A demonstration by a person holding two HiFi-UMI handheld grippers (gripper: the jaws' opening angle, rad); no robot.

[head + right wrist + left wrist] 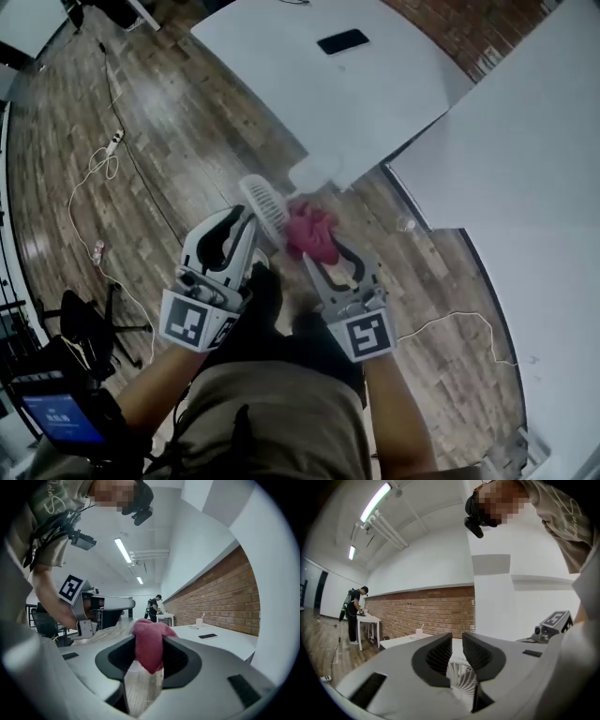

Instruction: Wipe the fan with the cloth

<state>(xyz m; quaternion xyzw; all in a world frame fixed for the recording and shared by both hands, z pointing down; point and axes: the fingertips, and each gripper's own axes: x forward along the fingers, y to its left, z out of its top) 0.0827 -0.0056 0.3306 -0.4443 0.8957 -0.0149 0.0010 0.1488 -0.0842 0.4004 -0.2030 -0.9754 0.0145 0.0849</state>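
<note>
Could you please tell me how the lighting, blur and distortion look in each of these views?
Head view: dim, floor lines curved, fan and cloth slightly soft. Left gripper view: strong fisheye bending, ceiling lamp glaring. Right gripper view: dark round rim, cloth sharp.

At the centre of the frame, the right gripper [149,641] pinches a red cloth [149,651] between its jaws. At right, a white table [229,641] bears a phone [207,636] below a brick wall [220,597].

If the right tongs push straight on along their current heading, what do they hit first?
Most likely the white fan held in the left tongs: the pink cloth in the right tongs leads into it. Depth is unclear.
</note>
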